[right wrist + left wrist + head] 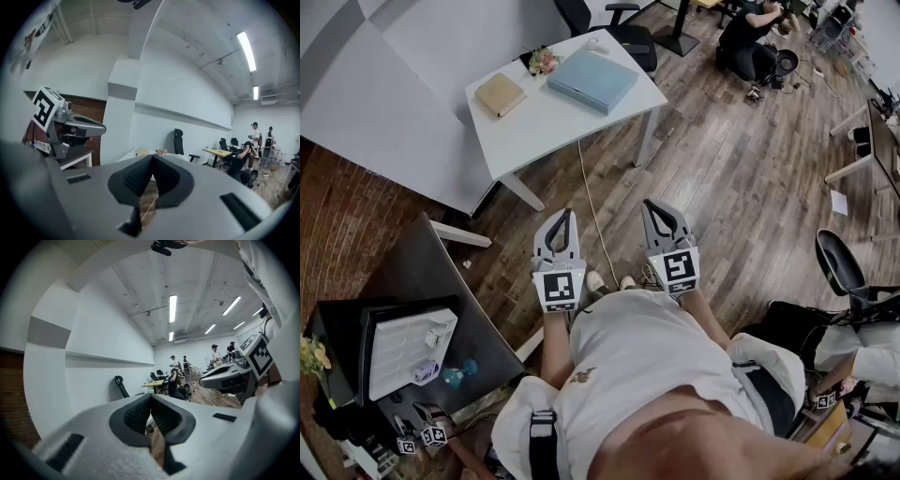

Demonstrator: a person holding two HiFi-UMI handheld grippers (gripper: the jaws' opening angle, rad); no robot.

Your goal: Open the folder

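Observation:
The folder is a flat light-blue case that lies closed on the white table at the far side of the room. Both grippers are held side by side in front of my body, well short of the table. The left gripper is shut with nothing in it, and its pads meet in the left gripper view. The right gripper is also shut and empty, with its pads together in the right gripper view. Each gripper view shows the other gripper off to the side.
A tan box and a small bunch of flowers share the white table. A white cable runs over the wood floor. A black table with a white tray stands at the left. A black chair and a crouching person are beyond the white table.

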